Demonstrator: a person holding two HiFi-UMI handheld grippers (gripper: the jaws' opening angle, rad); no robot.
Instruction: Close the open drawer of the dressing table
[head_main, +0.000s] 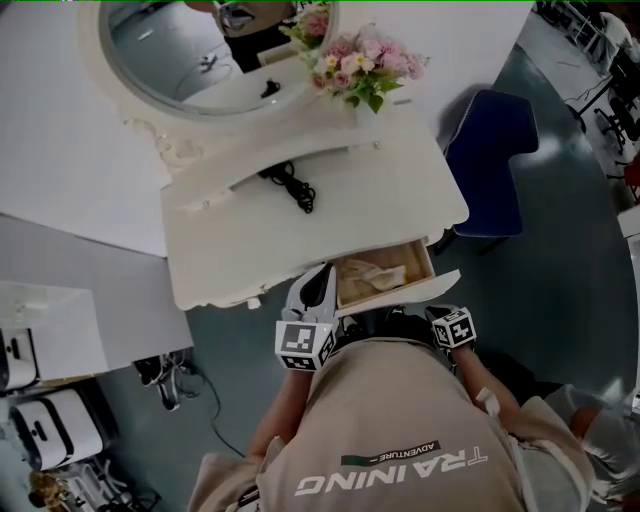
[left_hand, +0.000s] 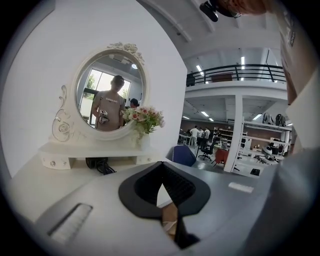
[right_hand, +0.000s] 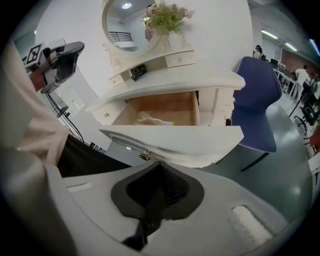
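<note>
The white dressing table (head_main: 250, 240) has its right drawer (head_main: 425, 262) pulled out, with a pale cloth (head_main: 372, 272) lying inside. In the right gripper view the drawer's white front (right_hand: 190, 140) fills the middle, and a small brass knob (right_hand: 145, 155) hangs under it. My right gripper (right_hand: 159, 164) is shut and empty, its tip just below that knob. My left gripper (head_main: 320, 285) is held by the drawer's left corner, raised over the tabletop. In its own view the left gripper (left_hand: 161, 164) is shut with nothing in it.
An oval mirror (head_main: 200, 50) and a vase of pink flowers (head_main: 365, 65) stand at the back of the table. A black corded device (head_main: 290, 185) lies on the top. A blue chair (head_main: 490, 165) stands to the right. White units (head_main: 50, 420) and cables sit on the floor at left.
</note>
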